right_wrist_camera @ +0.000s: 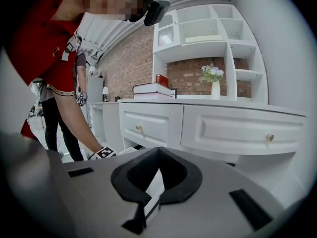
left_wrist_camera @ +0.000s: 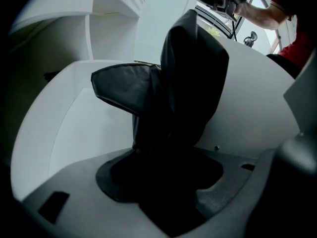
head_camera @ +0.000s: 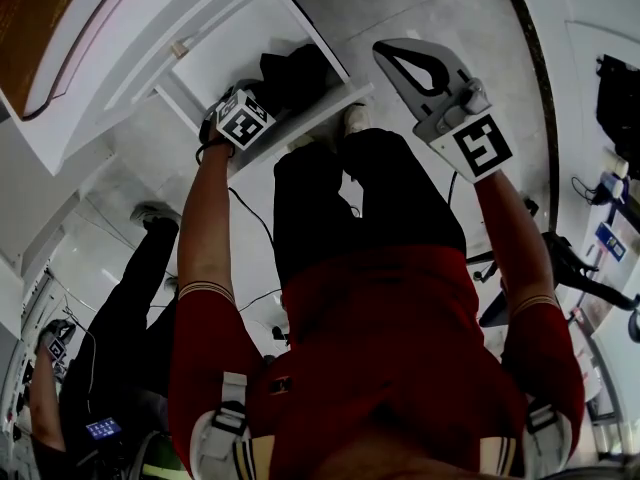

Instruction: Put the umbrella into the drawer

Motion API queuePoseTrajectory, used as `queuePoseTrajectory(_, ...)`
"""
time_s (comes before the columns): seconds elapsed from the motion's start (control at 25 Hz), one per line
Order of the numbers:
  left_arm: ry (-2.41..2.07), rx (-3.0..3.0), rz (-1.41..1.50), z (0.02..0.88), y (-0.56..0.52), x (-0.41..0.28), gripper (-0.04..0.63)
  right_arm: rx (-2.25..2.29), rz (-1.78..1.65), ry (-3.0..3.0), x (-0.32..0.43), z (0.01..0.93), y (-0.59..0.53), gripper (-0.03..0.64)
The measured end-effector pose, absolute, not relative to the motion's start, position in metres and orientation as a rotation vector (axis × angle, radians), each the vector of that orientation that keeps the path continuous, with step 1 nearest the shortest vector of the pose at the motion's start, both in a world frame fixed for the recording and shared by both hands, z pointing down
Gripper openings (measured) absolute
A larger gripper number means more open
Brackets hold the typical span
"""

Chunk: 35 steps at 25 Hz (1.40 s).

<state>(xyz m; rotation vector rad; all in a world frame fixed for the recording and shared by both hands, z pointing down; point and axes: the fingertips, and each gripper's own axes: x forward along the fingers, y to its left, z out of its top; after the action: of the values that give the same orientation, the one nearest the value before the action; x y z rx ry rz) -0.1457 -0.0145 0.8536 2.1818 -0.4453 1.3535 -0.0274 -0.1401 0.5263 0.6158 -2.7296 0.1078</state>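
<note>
The black folded umbrella [head_camera: 297, 72] lies in the open white drawer [head_camera: 232, 30]. My left gripper [head_camera: 262, 90] reaches down into that drawer and is shut on the umbrella. In the left gripper view the umbrella [left_wrist_camera: 184, 83] fills the space between the jaws of the left gripper [left_wrist_camera: 163, 158], and its loose fabric flaps out to the left over the drawer's white bottom [left_wrist_camera: 74, 128]. My right gripper [head_camera: 403, 61] hangs apart to the right of the drawer, shut, with nothing in it. In its own view the right gripper [right_wrist_camera: 158, 152] points toward the cabinet.
The white cabinet [right_wrist_camera: 233, 128] has closed drawers with small knobs, and books [right_wrist_camera: 153, 89] and a vase of flowers [right_wrist_camera: 214, 81] on top. A second person [head_camera: 130, 308] stands at the left. A cable [head_camera: 255, 223] trails on the floor near my shoe [head_camera: 355, 118].
</note>
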Motion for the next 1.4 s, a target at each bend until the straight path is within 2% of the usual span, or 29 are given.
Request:
queuePoseTrajectory(0.84,-0.47,2.109,1.401,0.871,-0.011,-0.152,0.273,0.595,0.119,-2.739,-0.018,0.532,-0.143,0.0)
queuePoseTrajectory(1.4,-0.576,2.148,1.363,0.814,-0.029,-0.155,0.293,0.553,0.134,-2.755,-0.02,0.508,-0.14,0.0)
